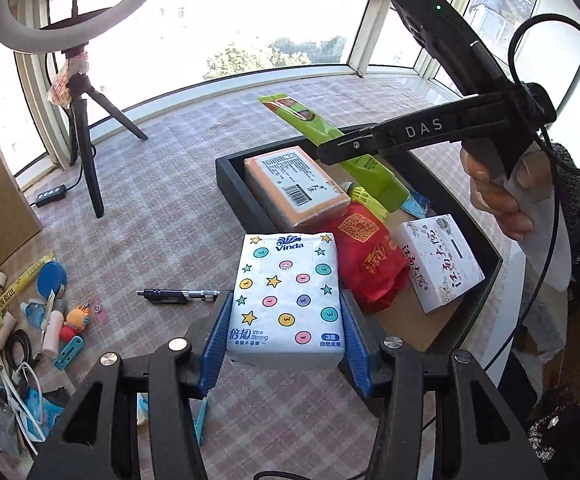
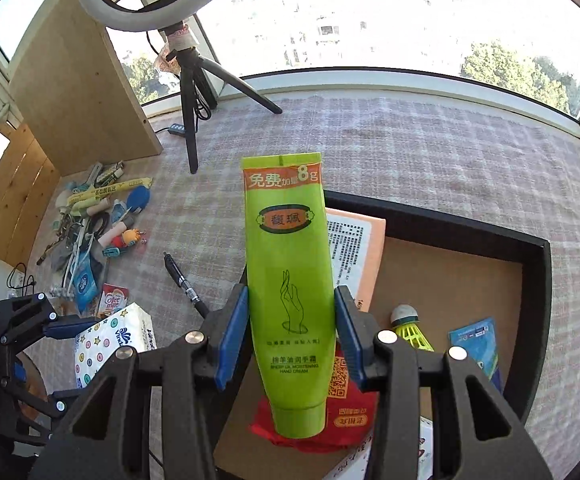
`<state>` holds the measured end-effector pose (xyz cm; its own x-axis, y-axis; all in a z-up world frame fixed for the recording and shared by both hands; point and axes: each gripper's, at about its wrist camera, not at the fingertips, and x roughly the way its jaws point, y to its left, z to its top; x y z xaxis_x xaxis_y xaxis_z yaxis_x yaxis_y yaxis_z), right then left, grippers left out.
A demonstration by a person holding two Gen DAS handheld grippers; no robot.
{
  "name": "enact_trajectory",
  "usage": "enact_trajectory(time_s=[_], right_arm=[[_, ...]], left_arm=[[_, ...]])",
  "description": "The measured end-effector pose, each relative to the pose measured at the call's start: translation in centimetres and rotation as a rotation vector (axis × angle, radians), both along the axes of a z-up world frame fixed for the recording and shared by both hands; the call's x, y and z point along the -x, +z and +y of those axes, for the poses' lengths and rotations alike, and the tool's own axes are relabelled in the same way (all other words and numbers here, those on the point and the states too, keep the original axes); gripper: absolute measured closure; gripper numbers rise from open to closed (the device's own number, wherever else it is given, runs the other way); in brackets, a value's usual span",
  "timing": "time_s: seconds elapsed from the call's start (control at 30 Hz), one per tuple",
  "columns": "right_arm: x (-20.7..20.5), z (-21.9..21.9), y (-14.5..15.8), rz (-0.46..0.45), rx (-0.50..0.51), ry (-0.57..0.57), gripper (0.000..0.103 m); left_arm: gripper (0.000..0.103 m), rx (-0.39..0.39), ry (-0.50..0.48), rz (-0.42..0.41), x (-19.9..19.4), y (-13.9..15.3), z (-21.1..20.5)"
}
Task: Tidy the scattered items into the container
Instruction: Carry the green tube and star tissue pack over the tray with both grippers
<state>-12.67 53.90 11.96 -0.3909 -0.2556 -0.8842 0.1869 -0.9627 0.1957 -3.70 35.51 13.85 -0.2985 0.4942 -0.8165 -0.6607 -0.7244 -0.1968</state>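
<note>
My left gripper [image 1: 286,320] is shut on a white Vinda tissue pack [image 1: 288,296] with coloured dots, held just left of the black tray [image 1: 230,176]. My right gripper [image 2: 291,332] is shut on a green hand cream tube [image 2: 290,272], held above the tray [image 2: 537,264]; it also shows in the left wrist view [image 1: 345,152], with the tube [image 1: 309,120] over the tray. The tray holds an orange box [image 1: 295,184], a red packet [image 1: 369,256], a white box [image 1: 437,260], a yellow shuttlecock [image 2: 409,328] and a blue packet [image 2: 475,340]. A black pen [image 1: 178,295] lies on the cloth.
A pile of small scattered items [image 1: 30,320] lies at the left on the checked cloth; it also shows in the right wrist view [image 2: 98,216]. A ring light on a tripod [image 1: 86,140] stands at the back. A wooden board [image 2: 78,92] leans by the window.
</note>
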Motion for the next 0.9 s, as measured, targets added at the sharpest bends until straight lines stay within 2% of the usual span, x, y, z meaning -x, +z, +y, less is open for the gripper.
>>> enact_trajectory(time_s=[0.23,0.37,0.57,0.77,0.83,0.9], right_arm=[[-1.9,8.1,0.2,-0.001,-0.069,-0.164,0.061],[-2.5,11.4,0.0,-0.012,-0.103,-0.222,0.061],[-3.0,14.3,-0.5,-0.030,-0.120,-0.270,0.061],[-3.3,16.8,-1.0,-0.036,-0.102,-0.325,0.060],[-3.2,17.9,-1.0,-0.043,-0.048,-0.333,0.058],[-3.3,18.6,-0.8,-0.035,-0.045,-0.359,0.050]], left_arm=[[0.054,-0.037,-0.129,0.011,-2.6,1.4,7.0],[0.054,-0.045,-0.187,0.032,-3.0,2.0,10.8],[0.054,-0.047,-0.220,0.075,-1.8,3.1,15.7],[0.053,-0.012,-0.209,0.112,0.4,3.1,19.7],[0.048,0.021,-0.175,0.132,1.4,2.7,20.8],[0.031,0.067,-0.119,0.149,2.7,2.0,21.5]])
